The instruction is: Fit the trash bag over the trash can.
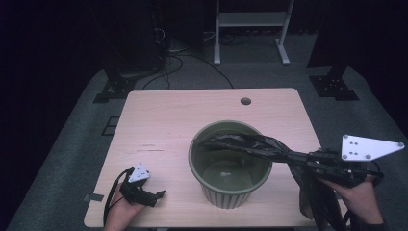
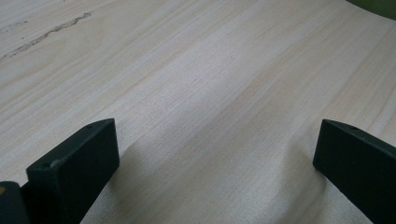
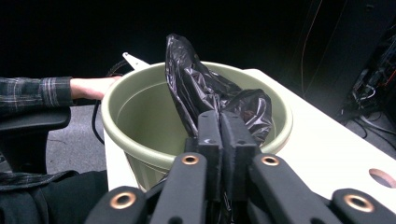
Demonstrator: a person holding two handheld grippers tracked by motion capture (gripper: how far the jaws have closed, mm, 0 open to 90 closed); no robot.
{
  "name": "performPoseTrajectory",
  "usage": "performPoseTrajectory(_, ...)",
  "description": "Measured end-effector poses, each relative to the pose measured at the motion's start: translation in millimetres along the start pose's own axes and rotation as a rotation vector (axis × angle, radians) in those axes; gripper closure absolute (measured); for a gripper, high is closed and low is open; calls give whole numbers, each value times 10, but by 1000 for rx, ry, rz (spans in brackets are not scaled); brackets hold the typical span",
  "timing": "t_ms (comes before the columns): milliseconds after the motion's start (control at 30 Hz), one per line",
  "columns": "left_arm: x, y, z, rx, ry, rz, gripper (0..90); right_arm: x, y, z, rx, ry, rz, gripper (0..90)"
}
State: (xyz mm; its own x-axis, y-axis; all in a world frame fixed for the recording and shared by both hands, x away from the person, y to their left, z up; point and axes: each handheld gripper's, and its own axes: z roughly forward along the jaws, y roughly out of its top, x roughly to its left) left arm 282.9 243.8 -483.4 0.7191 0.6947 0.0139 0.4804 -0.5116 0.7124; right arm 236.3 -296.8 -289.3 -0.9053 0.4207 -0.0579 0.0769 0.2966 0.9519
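Observation:
A green ribbed bucket (image 1: pixel 195 166) stands on the wooden table (image 1: pixel 163 115), right of its middle. A black plastic bag (image 1: pixel 245 143) lies stretched across the bucket's rim and hangs down past the table's right front edge. My right gripper (image 1: pixel 300 158) is shut on the bag just outside the right rim. In the right gripper view the pads (image 3: pixel 220 121) pinch the crumpled bag (image 3: pixel 201 88) in front of the bucket (image 3: pixel 133 109). My left gripper (image 1: pixel 156 198) rests on the table at the front left, open (image 2: pixel 217 128), with only bare wood between its jaws.
A round cable hole (image 1: pixel 245 101) sits near the table's far edge. Beyond the table are a white stand's feet (image 1: pixel 250 55), black equipment bases and cables on grey floor. The bucket's edge (image 2: pixel 373 4) shows at the top right of the left gripper view.

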Motion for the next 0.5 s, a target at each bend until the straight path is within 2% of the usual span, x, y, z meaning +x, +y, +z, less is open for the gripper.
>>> performPoseTrajectory(167, 0, 0, 0, 0, 0, 0, 0, -34, -29, 62, 8, 9, 14, 837)
performPoseTrajectory(500, 0, 0, 1, -1, 0, 0, 0, -58, -46, 333, 41, 48, 29, 691)
